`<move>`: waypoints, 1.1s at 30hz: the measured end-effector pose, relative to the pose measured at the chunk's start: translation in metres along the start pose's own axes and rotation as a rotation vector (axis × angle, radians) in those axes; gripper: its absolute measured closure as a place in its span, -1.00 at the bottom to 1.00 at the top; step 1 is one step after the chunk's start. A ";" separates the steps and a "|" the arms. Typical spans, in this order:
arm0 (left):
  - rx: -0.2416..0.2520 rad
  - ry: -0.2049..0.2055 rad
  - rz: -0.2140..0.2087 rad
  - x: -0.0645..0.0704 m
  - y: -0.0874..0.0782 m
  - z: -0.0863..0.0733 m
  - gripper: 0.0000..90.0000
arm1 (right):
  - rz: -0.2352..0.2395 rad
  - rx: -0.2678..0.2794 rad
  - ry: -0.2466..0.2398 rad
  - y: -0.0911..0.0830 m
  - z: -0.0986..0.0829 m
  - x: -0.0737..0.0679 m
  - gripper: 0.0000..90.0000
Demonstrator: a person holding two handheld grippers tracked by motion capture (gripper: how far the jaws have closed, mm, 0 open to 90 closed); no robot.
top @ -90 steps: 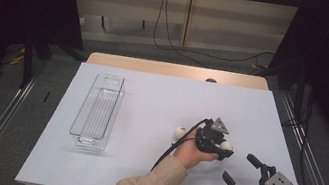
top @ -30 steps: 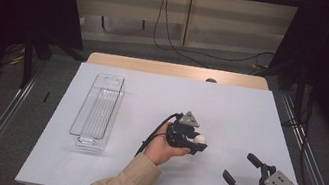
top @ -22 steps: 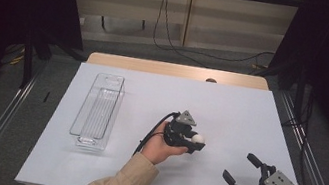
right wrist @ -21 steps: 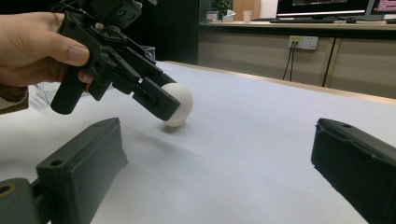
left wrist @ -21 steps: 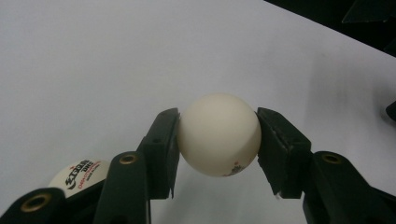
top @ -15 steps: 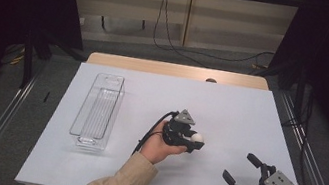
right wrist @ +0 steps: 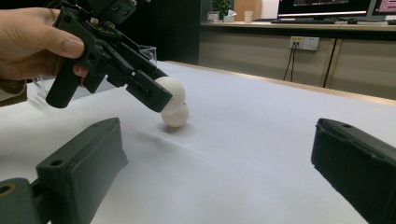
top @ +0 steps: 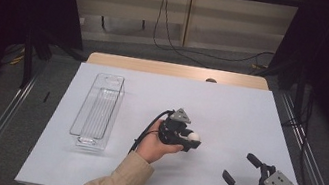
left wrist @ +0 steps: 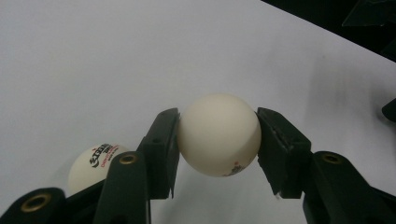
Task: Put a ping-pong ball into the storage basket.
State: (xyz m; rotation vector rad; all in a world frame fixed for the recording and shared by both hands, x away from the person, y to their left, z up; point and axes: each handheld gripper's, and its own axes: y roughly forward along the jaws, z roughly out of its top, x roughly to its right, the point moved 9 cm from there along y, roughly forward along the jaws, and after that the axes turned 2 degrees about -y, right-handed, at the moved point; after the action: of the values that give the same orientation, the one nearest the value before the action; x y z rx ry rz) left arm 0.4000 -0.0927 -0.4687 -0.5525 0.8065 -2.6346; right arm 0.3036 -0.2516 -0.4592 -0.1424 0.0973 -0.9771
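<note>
While the person's left hand [top: 156, 144] is holding them near the middle of the high view, the left tongs [left wrist: 217, 140] are clamping a white ball [left wrist: 218, 134] between their two black jaws, one jaw pressing on each side of it. In the right gripper view, toward the upper left of the frame, this held ball is hanging clear of the white tabletop [top: 230, 113], and a second ball [left wrist: 93, 165] is lying on the tabletop just beneath and behind it; whether the two are touching is hard to tell. In the left gripper view that second ball is showing at the lower left, partly hidden by a jaw, with printed lettering on it. At the lower right of the high view, the right tongs [top: 242, 172] are resting with their jaws spread wide apart, gripping nothing. A clear plastic tray [top: 97, 111] is sitting at the left of the tabletop, well apart from both balls.
</note>
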 end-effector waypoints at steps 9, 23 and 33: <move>-0.008 -0.004 0.010 -0.005 -0.007 -0.003 0.13 | 0.003 0.001 -0.005 0.000 0.000 0.000 -0.96; -0.008 -0.030 0.008 -0.011 -0.014 -0.005 0.13 | 0.005 0.001 -0.003 0.000 0.000 -0.001 -0.96; -0.012 -0.043 0.010 -0.016 -0.021 -0.007 0.13 | 0.006 0.001 -0.004 0.000 0.001 -0.002 -0.96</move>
State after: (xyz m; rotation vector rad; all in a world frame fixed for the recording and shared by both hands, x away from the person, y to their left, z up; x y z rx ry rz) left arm 0.4070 -0.0666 -0.4662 -0.6047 0.8100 -2.6008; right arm 0.3028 -0.2502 -0.4585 -0.1429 0.0935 -0.9709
